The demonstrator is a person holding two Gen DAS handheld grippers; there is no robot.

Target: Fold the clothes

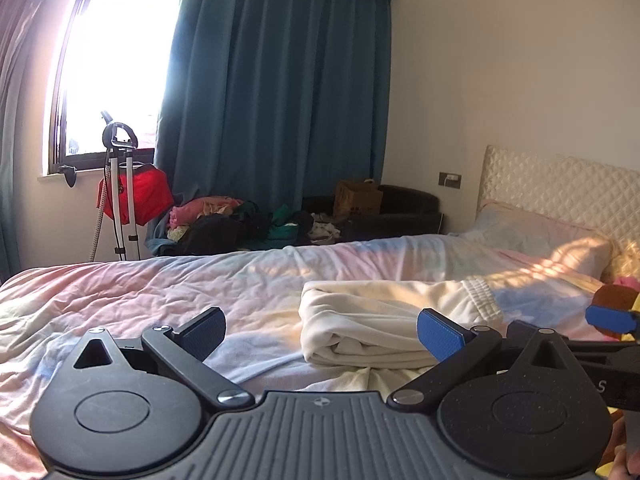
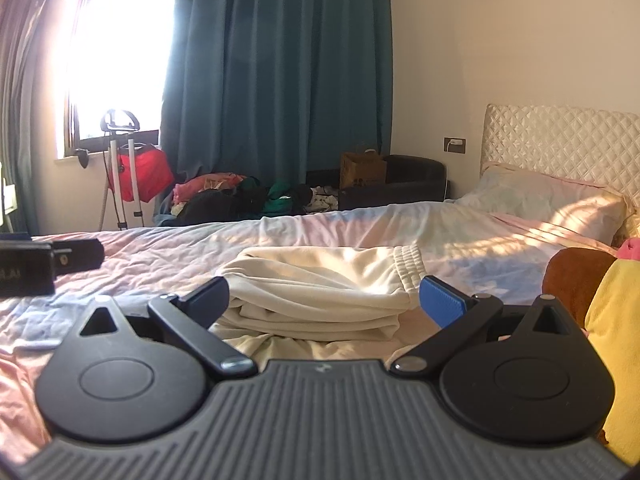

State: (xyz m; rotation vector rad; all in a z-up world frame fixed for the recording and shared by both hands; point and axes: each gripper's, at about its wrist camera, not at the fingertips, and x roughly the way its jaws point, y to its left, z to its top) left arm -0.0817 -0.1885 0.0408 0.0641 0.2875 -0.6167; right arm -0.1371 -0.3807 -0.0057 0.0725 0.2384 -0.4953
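On the bed, both views:
Bed (image 1: 160, 292): covered with a crumpled pastel sheet in pink, blue and white; sunlight falls across its right part.
Trousers (image 1: 384, 320): cream, folded into a thick bundle with the layered fold facing the cameras; they lie on the sheet in the middle of the bed, the elastic waistband (image 2: 408, 266) at the bundle's right end. A loose bit of cream cloth spills out from under the fold toward the cameras.
Left claw (image 1: 320, 330): spread wide and empty, hovering low over the sheet; its right pad sits in front of the bundle's right half, its left pad over bare sheet, so the bundle lies ahead and to the right of centre.
Right claw (image 2: 324, 300): also spread wide and holding nothing; the bundle lies straight ahead, framed between its 2 pads, and contact cannot be told.
Claws together: each shows at the edge of the other's view, the left one as a black block at the left of the right wrist view, the right one as a blue pad at the right of the left wrist view.
Pillow (image 2: 540, 200): pastel, at the head of the bed against a quilted cream headboard (image 2: 560, 136).
Soft toy (image 2: 600, 312): yellow and brown, on the bed just right of the right claw.
Curtain (image 1: 276, 112): teal, drawn beside a bright window (image 1: 120, 64).
Floor beyond the bed: a heap of clothes (image 1: 224, 220), a red bag (image 1: 138, 196) on a stand, a brown box (image 1: 356, 198).
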